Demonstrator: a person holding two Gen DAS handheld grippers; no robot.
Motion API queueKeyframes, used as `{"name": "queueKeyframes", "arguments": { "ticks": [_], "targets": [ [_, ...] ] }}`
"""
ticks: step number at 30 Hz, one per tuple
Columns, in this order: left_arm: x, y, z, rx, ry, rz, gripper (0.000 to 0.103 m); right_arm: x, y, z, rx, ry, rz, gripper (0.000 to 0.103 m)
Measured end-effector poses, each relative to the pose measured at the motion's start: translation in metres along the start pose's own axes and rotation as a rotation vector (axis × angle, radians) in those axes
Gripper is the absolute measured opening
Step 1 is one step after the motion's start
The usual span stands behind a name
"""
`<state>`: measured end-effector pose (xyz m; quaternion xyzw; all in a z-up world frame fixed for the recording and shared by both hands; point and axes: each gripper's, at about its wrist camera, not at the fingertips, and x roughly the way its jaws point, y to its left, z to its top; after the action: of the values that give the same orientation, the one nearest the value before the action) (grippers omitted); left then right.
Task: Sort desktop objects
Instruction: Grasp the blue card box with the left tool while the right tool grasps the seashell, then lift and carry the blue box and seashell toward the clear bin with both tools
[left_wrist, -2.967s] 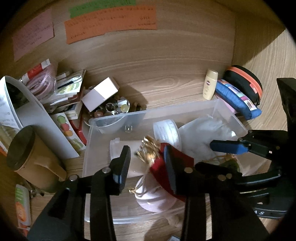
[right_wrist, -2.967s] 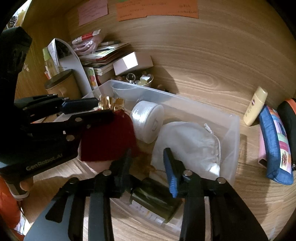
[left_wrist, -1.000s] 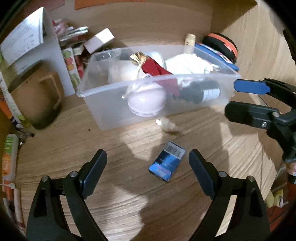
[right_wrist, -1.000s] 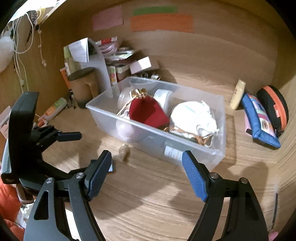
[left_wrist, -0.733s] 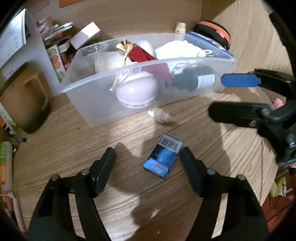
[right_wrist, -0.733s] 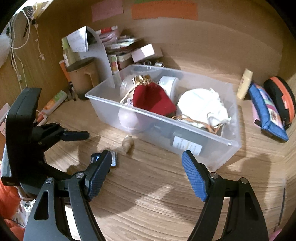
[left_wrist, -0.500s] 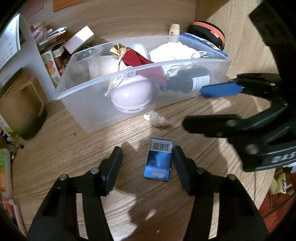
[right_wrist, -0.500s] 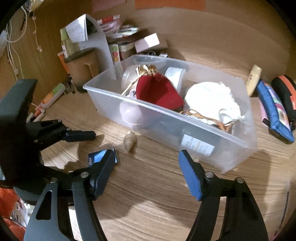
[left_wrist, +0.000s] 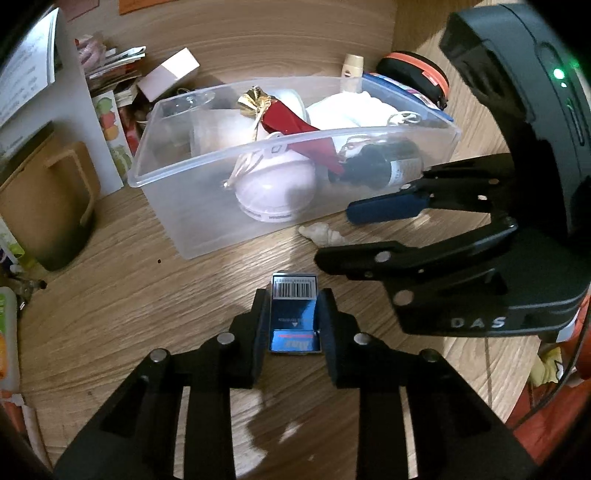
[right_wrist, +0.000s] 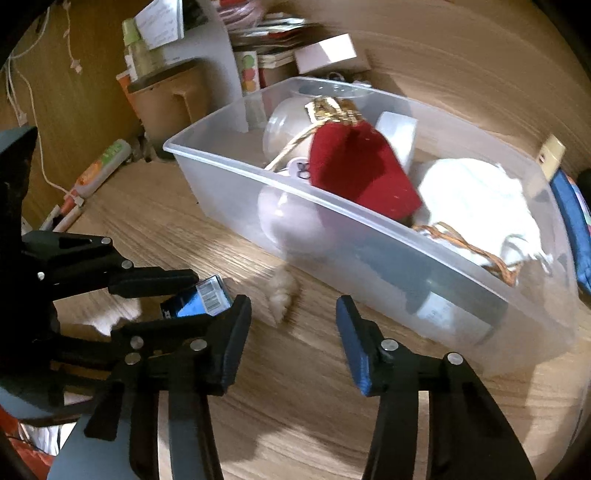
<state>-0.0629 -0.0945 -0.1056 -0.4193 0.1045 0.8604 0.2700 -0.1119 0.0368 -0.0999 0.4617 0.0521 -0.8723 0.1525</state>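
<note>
1. Closing the left gripper (left_wrist: 294, 320) on the blue box (left_wrist: 294, 314): we read this as the pick step, box next to go into the bin (left_wrist: 207, 236).
2. The box lies flat on the desktop (left_wrist: 129, 314), in front of the bin's near wall, barcode end pointing at the bin. The shell (left_wrist: 321, 234) sits between box and bin, just beside the wall.
3. Left jaws are narrowed onto the box's two long sides. Pads look to be touching both sides; we judge it gripped or nearly so, not lifted.
4. To do it well: squeeze evenly so the box doesn't skew, and lift straight up before moving. The box is thin card, so we'd avoid crushing it.
5. We should clear the bin's rim before moving in; the red pouch (right_wrist: 354, 170) and the white bundle (right_wrist: 476, 206) already pile high, so drop in the freer left end.
6. The right gripper (right_wrist: 291, 339) is spread wide and holds nothing. It hangs over the desktop in front of the bin, with the shell just ahead of its fingers.
7. Risk: right fingers sit close beside the left gripper, so we'd keep them apart during the lift.
</note>
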Motion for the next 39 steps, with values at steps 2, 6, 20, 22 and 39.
{"name": "queueKeyframes", "arguments": {
  "ticks": [2,6,20,22,39],
  "targets": [
    [-0.002,0.003,-0.001,-0.013,-0.003,0.005,0.026,0.004,0.004,0.002,-0.011,0.006,0.002,0.04],
    [-0.008,0.011,-0.002,-0.056,-0.032,0.021,0.026,0.008,0.008,0.005,-0.023,0.006,0.006,0.037],
    [-0.027,0.028,-0.004,-0.139,-0.11,0.08,0.026,0.007,0.022,0.005,-0.087,-0.011,-0.016,0.016],
    [-0.028,0.029,-0.005,-0.146,-0.115,0.09,0.026,0.002,0.021,0.004,-0.08,-0.024,-0.002,0.016],
    [-0.051,0.013,0.007,-0.184,-0.181,0.121,0.026,-0.063,-0.005,-0.007,-0.01,-0.166,0.037,0.016]
  ]
}}
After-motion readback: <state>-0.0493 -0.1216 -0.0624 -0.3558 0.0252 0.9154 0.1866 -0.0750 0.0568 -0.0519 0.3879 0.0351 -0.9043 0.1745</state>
